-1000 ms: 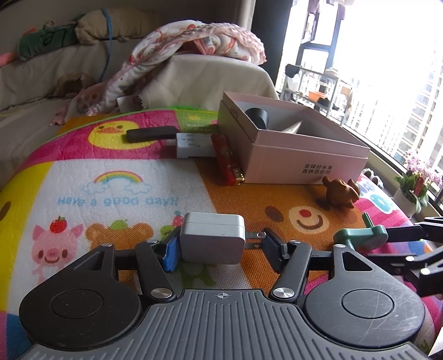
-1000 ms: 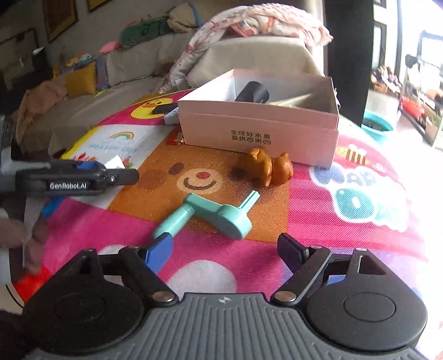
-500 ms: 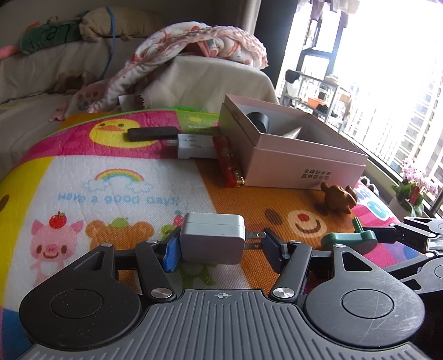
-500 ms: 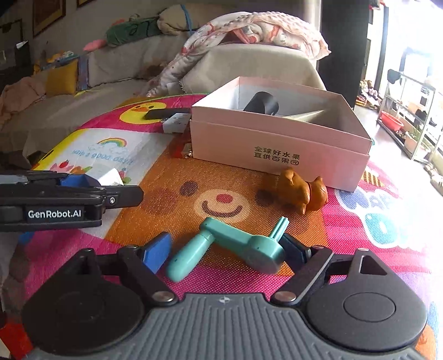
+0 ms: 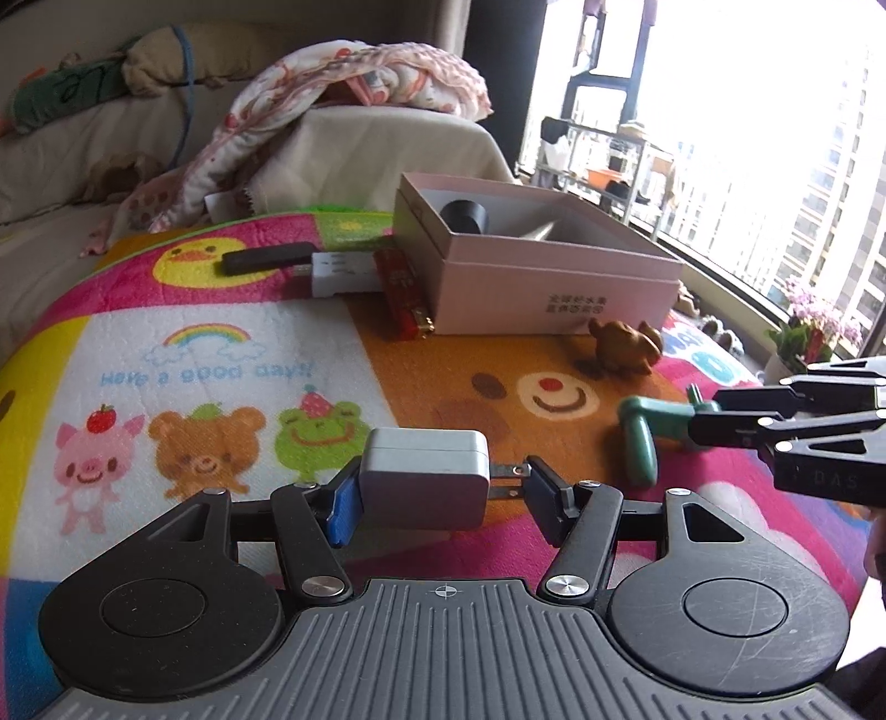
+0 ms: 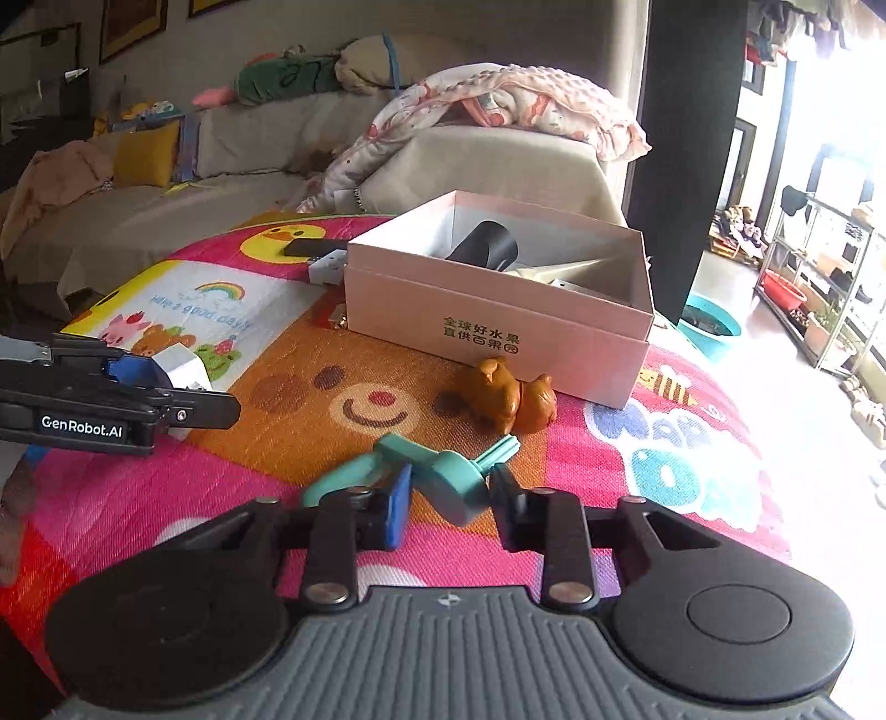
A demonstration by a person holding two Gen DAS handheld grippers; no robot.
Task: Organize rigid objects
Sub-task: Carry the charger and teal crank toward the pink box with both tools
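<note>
Now my left claw (image 5: 437, 493) pinches the grey charger (image 5: 425, 477) between its pads, prongs against the right pad. Rightward, my right claw (image 6: 448, 501) is closing around the teal crank (image 6: 437, 471), with the pink box (image 6: 498, 327) beyond it.

A home living room is shown. A sofa (image 6: 266, 138) under a beige cover is seen along the wall, with a yellow cushion (image 6: 147, 152) on it and a patterned blanket (image 6: 515, 105) draped over its arm. Framed pictures (image 6: 133, 25) are hung above. A cartoon play mat (image 5: 210, 387) is spread in front. Tall windows (image 5: 775, 138), a potted flower (image 5: 814, 327) and a metal rack (image 6: 830, 277) of household things are seen at the side.
</note>
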